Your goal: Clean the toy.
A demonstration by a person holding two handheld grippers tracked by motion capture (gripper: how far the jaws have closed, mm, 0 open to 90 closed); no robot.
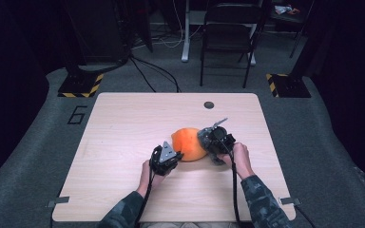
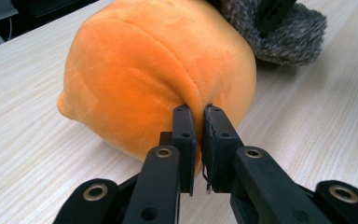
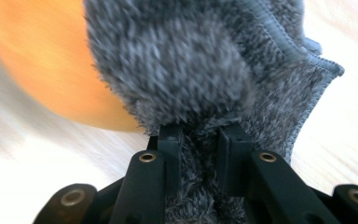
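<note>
Nearest you, your left tongs (image 2: 198,122) are pinched together on a fold of the orange plush toy (image 2: 158,70). It lies mid-worktop (image 1: 123,123), its long axis running near-right to far-left, pointed nub aiming far-left. At its far-right end, your right tongs (image 3: 200,135) are clamped on the grey fuzzy cloth (image 3: 191,60) touching the toy.

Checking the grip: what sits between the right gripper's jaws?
A fold of grey fuzzy cloth, pinched by the right gripper, in the right gripper view.
</note>
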